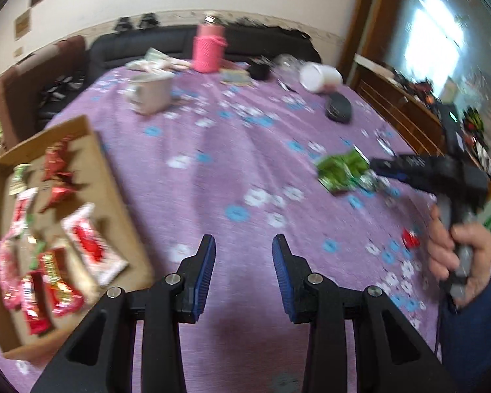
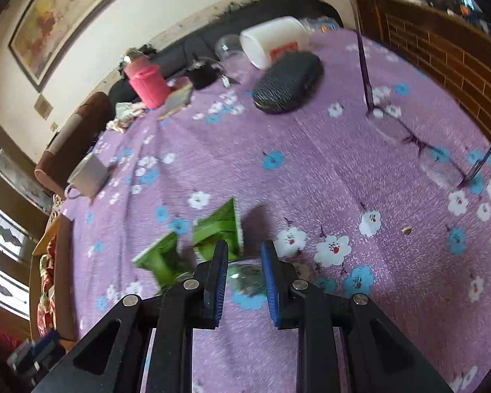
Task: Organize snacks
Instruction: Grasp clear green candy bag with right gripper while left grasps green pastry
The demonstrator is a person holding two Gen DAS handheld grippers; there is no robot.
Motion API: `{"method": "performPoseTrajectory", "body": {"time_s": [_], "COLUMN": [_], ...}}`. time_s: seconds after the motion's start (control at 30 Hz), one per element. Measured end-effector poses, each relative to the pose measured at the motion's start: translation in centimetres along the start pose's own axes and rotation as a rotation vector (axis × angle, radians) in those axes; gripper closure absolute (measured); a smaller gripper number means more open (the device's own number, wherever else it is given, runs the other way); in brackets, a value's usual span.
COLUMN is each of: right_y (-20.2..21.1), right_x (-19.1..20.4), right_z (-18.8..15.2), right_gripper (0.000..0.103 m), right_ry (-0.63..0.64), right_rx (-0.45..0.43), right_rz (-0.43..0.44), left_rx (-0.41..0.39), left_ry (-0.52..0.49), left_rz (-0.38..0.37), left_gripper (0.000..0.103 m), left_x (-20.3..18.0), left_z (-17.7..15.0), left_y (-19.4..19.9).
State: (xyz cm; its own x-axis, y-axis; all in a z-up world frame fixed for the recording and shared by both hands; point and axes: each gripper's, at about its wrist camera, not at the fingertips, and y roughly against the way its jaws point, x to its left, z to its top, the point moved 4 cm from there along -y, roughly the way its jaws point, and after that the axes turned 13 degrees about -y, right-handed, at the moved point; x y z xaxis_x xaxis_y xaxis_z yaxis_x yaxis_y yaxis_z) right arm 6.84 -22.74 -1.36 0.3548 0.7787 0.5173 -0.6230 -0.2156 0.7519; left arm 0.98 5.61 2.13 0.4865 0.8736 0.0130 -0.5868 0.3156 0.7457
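Left wrist view: left claw [image 1: 244, 252] released above the bench [image 1: 212, 163]; blurred red snacks [image 1: 81, 245] in cardboard tray [image 1: 114, 196]. Right wrist view: right claw [image 2: 244, 258] parted beside green packets [image 2: 219, 229], contents unreadable

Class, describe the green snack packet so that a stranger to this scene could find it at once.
Start from the purple flowered tablecloth. Opposite the cardboard tray of red snacks, the green snack packet lies on the cloth at the tips of the right gripper. It is the only bright green wrapper outside the tray.
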Motion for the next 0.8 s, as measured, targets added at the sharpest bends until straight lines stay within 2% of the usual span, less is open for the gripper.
{"method": "performPoseTrajectory", "body": {"time_s": [0.13, 0.23, 0.3, 0.4, 0.47, 0.57, 0.8], "right_y": [-0.9, -0.4, -0.3, 0.0, 0.1, 0.5, -0.8], "right_x": [0.4, 1.4, 1.7, 2.2, 2.6, 3.5, 4.2], "right_z": [-1.0, -2.2, -2.7, -3.0, -3.4, -3.9, -5.8], "right_gripper": [0.081, 0.081, 0.078, 0.064, 0.064, 0.064, 0.064], "right_ry": [0.009, 0.009, 0.028, 0.090, 0.131, 0.191, 0.346], "right_rx": [0.093, 0.192, 0.209, 0.170, 0.151, 0.147, 0.161], "right_rz": [0.026, 0.143, 0.179, 0.120, 0.086, 0.091, -0.048], "left_rx": [0.035, 0.033, 0.034, 0.036, 0.037, 0.041, 0.059], "left_ry": [-0.041, -0.062, -0.058, -0.038, -0.030, -0.035, -0.034], "left_rz": [-0.042, -0.032, -0.025, -0.024, -0.030, -0.041, -0.057], "left_gripper": [0.068, 0.068, 0.068, 0.068, 0.068, 0.068, 0.068], "left_x": [-2.3, -2.8, -2.6, -2.1, -2.0, -2.3, -2.5], "left_z": [-0.3, -0.7, -0.6, -0.5, -0.2, 0.2, 1.4], "left_y": [-1.1, -0.9, -0.7, -0.5, -0.6, -0.9, -1.7]}}
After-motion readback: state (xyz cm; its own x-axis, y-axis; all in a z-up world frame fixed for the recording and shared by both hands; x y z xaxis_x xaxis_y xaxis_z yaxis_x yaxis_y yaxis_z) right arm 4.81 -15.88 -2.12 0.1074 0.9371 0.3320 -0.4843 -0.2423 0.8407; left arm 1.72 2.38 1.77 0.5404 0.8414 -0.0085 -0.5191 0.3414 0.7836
